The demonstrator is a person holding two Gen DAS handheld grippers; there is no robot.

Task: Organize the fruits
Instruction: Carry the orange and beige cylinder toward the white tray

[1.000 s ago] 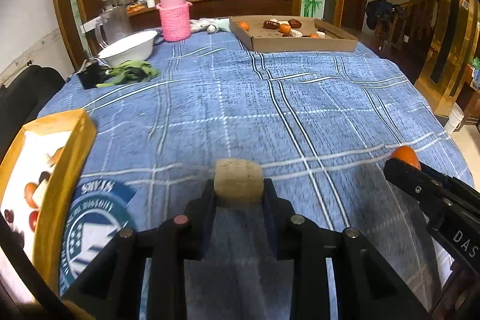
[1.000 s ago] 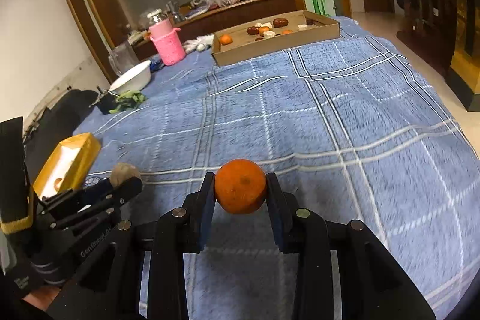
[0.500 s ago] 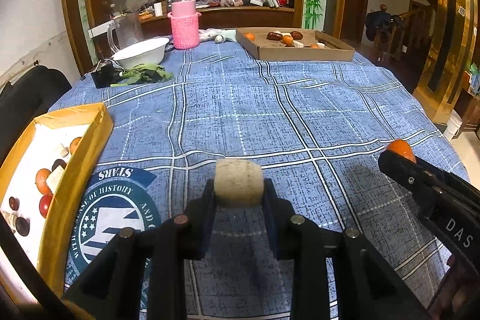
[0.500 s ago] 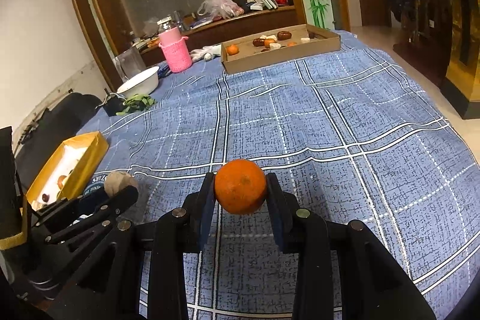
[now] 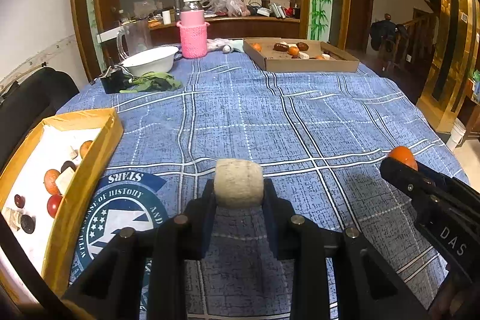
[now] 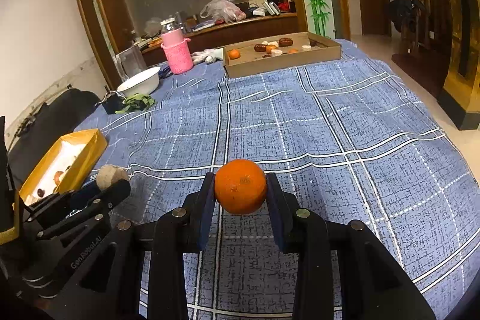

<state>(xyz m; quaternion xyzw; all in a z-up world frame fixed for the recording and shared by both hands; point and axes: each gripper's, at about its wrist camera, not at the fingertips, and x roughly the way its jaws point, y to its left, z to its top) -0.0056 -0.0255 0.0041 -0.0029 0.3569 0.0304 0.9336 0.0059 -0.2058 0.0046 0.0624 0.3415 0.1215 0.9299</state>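
Now the left gripper (image 5: pixel 238 197) is clamped on a tan, rough-skinned, barrel-shaped fruit (image 5: pixel 238 182), held clear above the blue plaid tablecloth (image 5: pixel 270 116) that covers the bench. Its jaws are narrowly parted, pads pressed against both sides of the fruit. The right gripper (image 6: pixel 240 198) grips a round orange mandarin (image 6: pixel 240 186) in the same way, also off the cloth. Both grippers sit over the near edge of the bench, side by side but apart.

At the near left corner lies a yellow-rimmed cardboard box with a white lining (image 5: pixel 87 170), holding several small fruits and pale chunks. At the far edge, toward the right, stands a flat brown cardboard tray (image 6: pixel 285 62) with more oranges, dark fruits and pale pieces. Along the far left edge are a white bowl (image 5: pixel 151 59), a pink knitted bottle holder (image 5: pixel 193 39) and some green leaves (image 5: pixel 156 81).
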